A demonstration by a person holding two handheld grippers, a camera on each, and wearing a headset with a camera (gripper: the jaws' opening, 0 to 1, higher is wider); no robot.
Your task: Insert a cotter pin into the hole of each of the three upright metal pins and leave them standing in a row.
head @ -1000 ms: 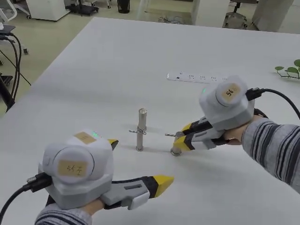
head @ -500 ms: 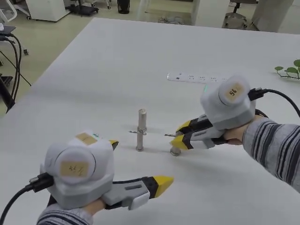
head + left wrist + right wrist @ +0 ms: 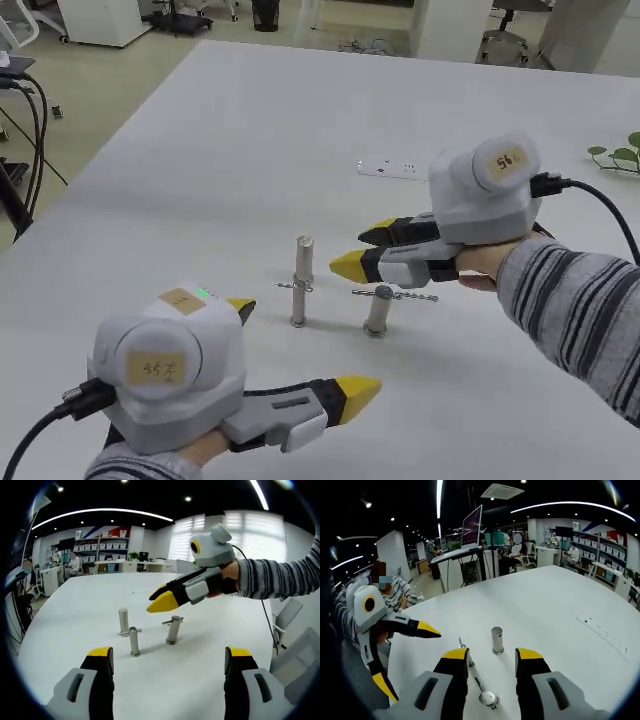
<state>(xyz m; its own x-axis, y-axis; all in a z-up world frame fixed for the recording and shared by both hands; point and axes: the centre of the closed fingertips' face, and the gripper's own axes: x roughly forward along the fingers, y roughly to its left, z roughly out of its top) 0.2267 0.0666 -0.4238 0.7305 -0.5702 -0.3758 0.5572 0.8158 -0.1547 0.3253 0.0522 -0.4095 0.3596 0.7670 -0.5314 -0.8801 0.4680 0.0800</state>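
The right gripper [image 3: 352,250] and left gripper [image 3: 307,346] are both open, holding nothing. The bare pin [image 3: 304,255] stands straight up on the table [image 3: 200,150], just ahead of the right gripper, the nearer one.

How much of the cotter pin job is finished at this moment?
Done: the front pin and the right pin each carry a cotter pin. In hand: nothing; the left gripper and right gripper are open. Left: the back pin looks bare.

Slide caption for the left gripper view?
Open right gripper near three upright metal pins, framed by the left gripper's open jaws.
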